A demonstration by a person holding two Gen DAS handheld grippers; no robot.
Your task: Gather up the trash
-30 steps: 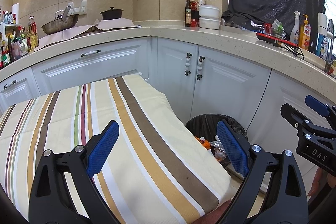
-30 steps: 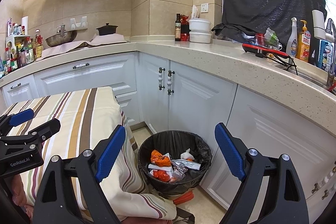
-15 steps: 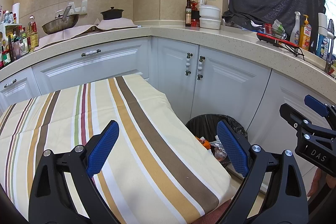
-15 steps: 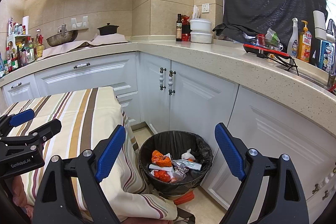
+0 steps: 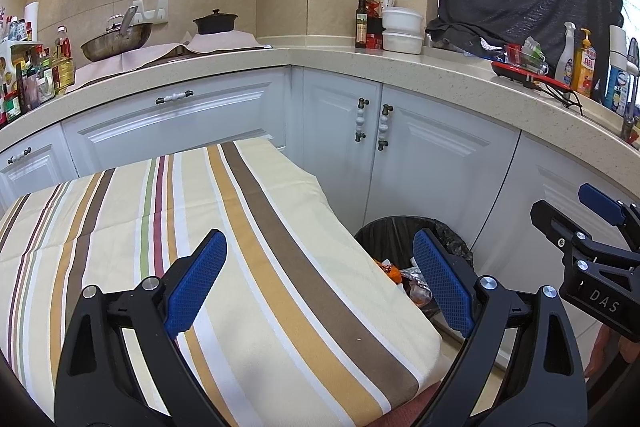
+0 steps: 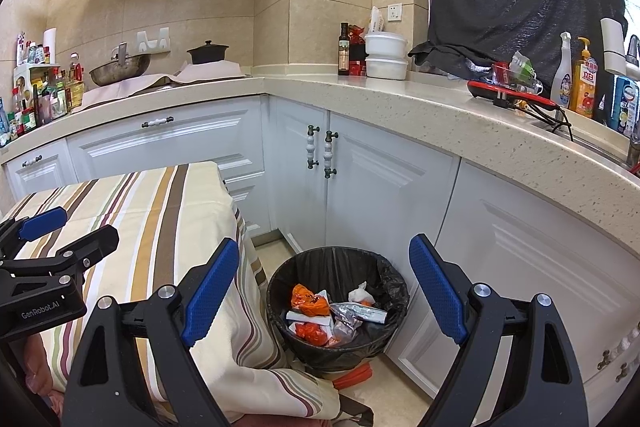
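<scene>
A round bin with a black liner (image 6: 340,267) stands on the floor by the white cabinets, holding orange wrappers (image 6: 308,301), white paper and clear plastic. My right gripper (image 6: 324,291) is open and empty above and in front of the bin. My left gripper (image 5: 320,287) is open and empty over the striped tablecloth (image 5: 160,211); the bin (image 5: 404,231) shows partly behind the table's right edge. The right gripper (image 5: 592,227) shows at the right of the left wrist view; the left gripper (image 6: 48,239) shows at the left of the right wrist view.
A table with a striped cloth (image 6: 160,211) stands left of the bin. An L-shaped counter (image 6: 400,99) carries a wok (image 6: 120,69), black pot (image 6: 208,53), bottles, white containers (image 6: 386,55) and a red rack (image 6: 512,93). An orange item (image 6: 352,375) lies on the floor under the bin's front.
Almost nothing has changed; both grippers stay open and nearly still, and the views shift only slightly.
</scene>
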